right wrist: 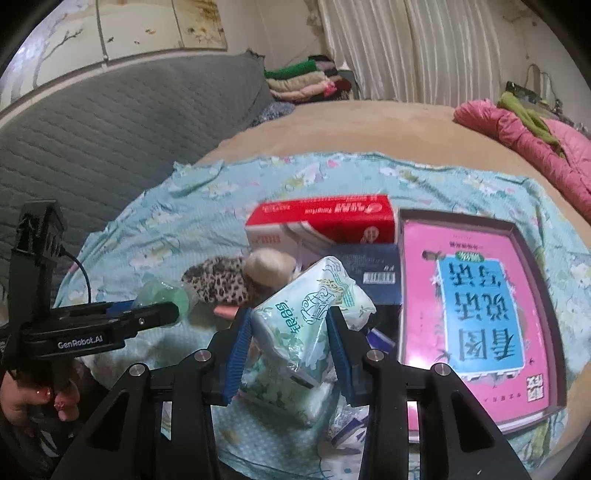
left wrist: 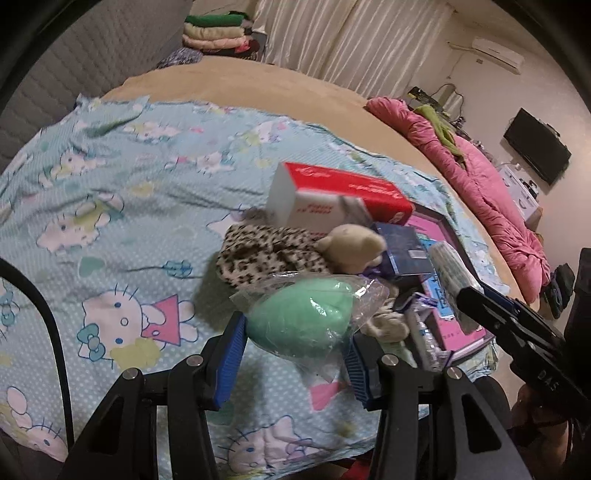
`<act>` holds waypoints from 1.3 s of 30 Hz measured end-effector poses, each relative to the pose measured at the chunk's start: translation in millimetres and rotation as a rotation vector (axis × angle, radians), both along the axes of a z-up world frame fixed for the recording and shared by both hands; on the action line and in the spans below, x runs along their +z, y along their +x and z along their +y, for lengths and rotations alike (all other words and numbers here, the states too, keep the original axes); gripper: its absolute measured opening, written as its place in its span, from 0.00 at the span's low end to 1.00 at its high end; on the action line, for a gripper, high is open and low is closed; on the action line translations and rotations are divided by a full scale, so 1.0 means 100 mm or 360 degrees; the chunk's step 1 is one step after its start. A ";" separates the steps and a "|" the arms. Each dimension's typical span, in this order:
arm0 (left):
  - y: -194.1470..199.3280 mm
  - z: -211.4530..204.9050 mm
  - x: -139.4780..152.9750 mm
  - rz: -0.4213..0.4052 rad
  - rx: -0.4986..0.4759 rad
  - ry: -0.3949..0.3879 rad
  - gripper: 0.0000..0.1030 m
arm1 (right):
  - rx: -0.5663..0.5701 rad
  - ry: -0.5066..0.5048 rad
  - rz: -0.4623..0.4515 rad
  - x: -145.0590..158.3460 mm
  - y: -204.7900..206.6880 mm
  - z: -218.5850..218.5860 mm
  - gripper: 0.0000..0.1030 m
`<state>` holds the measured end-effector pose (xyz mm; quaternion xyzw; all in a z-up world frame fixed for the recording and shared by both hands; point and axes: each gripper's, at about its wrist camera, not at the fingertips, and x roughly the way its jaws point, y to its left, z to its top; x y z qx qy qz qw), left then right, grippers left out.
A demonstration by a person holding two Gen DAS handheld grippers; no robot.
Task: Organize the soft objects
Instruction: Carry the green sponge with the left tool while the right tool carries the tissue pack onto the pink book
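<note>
My left gripper (left wrist: pixel 295 350) is shut on a mint-green sponge in a clear plastic bag (left wrist: pixel 299 317), held just above the Hello Kitty sheet (left wrist: pixel 110 184). In the right wrist view my right gripper (right wrist: pixel 290 347) is shut on a green-and-white pack of tissues (right wrist: pixel 306 317), lifted over the pile. Behind both lie a leopard-print cloth (left wrist: pixel 266 254) and a beige plush toy (left wrist: pixel 351 247). The left gripper (right wrist: pixel 110 321) with the sponge (right wrist: pixel 162 291) shows at the left of the right wrist view, a hand (right wrist: pixel 37 398) gripping its handle.
A red-and-white box (left wrist: pixel 332 195) and a dark blue box (left wrist: pixel 402 254) sit behind the pile. A pink book (right wrist: pixel 472 314) lies in a shallow tray on the right. A pink quilt (left wrist: pixel 480 177) runs along the bed's far edge, and folded clothes (left wrist: pixel 218 33) are stacked by the headboard.
</note>
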<state>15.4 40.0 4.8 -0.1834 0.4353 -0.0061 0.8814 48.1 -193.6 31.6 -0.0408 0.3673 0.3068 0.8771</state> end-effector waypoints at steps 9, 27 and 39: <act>0.08 -0.32 0.25 -0.0044 -0.0093 0.0067 0.49 | -0.0088 0.0043 -0.0101 0.20 -0.01 -0.27 0.41; 0.52 -1.30 0.49 -0.0073 -0.0401 0.0161 0.49 | -0.0416 0.0101 -0.0162 0.28 0.07 -1.11 0.41; 0.89 -2.05 0.31 0.0031 -0.0615 0.0278 0.49 | -0.0636 0.0081 -0.0142 0.12 0.21 -1.64 0.41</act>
